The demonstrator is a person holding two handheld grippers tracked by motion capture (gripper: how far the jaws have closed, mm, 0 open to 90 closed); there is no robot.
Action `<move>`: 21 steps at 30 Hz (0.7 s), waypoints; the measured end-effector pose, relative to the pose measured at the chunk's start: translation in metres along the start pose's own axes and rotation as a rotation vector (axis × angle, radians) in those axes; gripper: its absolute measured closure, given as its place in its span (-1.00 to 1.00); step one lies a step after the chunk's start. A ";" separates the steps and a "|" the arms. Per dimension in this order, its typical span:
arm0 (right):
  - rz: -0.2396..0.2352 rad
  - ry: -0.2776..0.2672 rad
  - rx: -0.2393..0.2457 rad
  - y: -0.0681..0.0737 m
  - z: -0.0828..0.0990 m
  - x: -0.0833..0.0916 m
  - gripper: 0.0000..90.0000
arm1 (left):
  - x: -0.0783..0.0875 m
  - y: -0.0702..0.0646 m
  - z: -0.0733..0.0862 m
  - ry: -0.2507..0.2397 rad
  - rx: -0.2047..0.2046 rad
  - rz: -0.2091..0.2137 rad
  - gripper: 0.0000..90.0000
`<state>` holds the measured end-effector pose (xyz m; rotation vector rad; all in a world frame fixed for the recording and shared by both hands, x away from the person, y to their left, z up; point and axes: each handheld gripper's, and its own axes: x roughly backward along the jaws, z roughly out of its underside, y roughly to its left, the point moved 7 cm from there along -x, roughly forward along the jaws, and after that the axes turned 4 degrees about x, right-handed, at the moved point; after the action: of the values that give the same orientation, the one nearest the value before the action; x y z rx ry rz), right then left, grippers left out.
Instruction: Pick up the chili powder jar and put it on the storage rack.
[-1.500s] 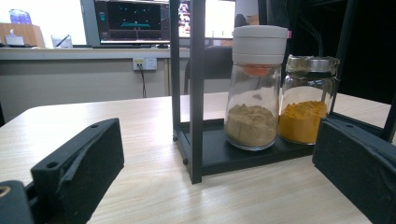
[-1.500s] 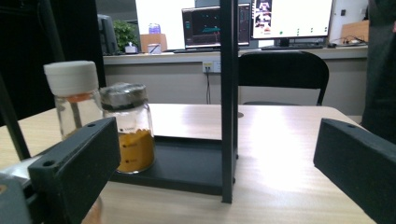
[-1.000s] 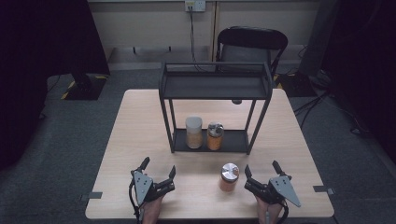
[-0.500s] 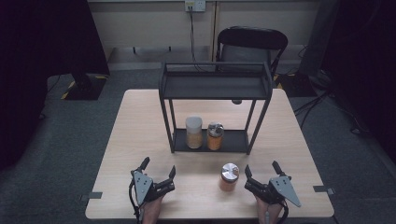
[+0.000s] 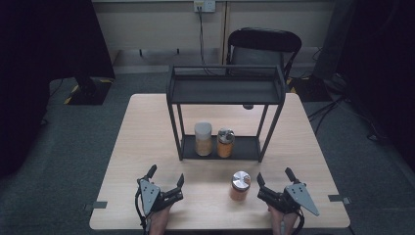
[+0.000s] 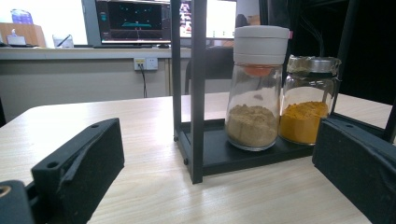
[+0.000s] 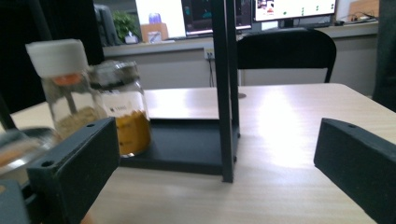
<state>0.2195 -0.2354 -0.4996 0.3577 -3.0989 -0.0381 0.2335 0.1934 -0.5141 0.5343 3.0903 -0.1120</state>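
As before, both tools [image 5: 166,177] [image 5: 274,177] parked.

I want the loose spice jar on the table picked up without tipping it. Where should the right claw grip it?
Grip the jar around its glass body below the metal lid, coming level from its right side with the right claw. It stands upright, and the open jaws already flank that side.

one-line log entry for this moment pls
left hand-held gripper open, idle | right hand-held gripper open beside loose jar | rack holds two jars
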 end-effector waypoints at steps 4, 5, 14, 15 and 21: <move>-0.027 -0.007 -0.009 0.001 -0.005 0.002 -1.00 | 0.000 0.000 0.000 -0.001 0.000 0.000 -0.96; -0.026 -0.005 -0.010 0.002 -0.006 0.003 -1.00 | 0.000 0.000 0.000 0.000 0.000 -0.001 -0.96; -0.098 0.003 -0.007 0.007 -0.018 0.006 -1.00 | 0.000 0.000 0.000 -0.001 0.000 -0.001 -0.97; -0.099 0.000 -0.002 0.008 -0.019 0.006 -1.00 | 0.000 0.000 0.000 -0.001 0.000 0.000 -0.96; -0.117 0.006 0.017 0.008 -0.026 0.010 -1.00 | 0.000 0.000 0.000 -0.001 -0.001 -0.001 -0.96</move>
<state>0.2088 -0.2303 -0.4727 0.5383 -3.0699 -0.0124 0.2334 0.1932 -0.5142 0.5332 3.0890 -0.1112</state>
